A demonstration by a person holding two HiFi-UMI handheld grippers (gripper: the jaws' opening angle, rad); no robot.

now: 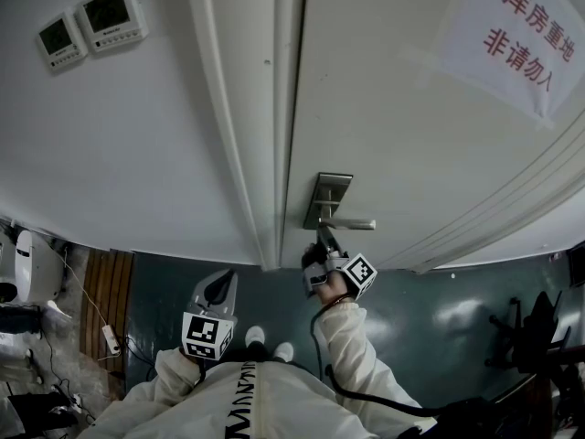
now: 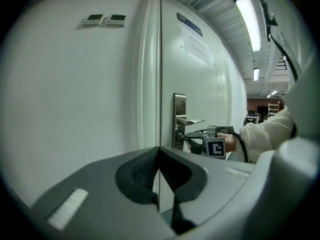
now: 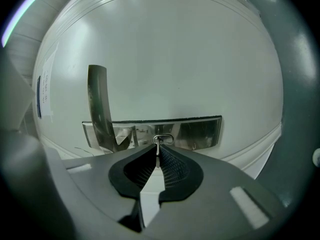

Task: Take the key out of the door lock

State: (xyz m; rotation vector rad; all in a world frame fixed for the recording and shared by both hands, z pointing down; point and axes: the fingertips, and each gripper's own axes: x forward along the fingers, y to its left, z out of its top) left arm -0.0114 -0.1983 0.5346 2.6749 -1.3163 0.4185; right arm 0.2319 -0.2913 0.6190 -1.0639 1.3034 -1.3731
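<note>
The right claw [image 3: 158, 150] is pressed onto the key [image 3: 158, 143], whose thin metal edge shows between the two ribbed pads. The key remains seated in the keyhole of the steel lock plate [image 3: 200, 131] on the white door [image 1: 411, 135]. The lever handle [image 3: 97, 104] projects from the same plate, beside the keyhole. In the head view, the right claw [image 1: 324, 239] meets the plate just below the handle [image 1: 352, 224]. The left claw [image 2: 160, 151] is pressed together at the tips with nothing between them. It is held low and clear of the door, to the left of the door frame [image 1: 242, 154]. A paper sign [image 1: 526, 35] with red characters is fixed to the door. Two control panels [image 1: 110, 12] are mounted on the wall left of the frame.
</note>
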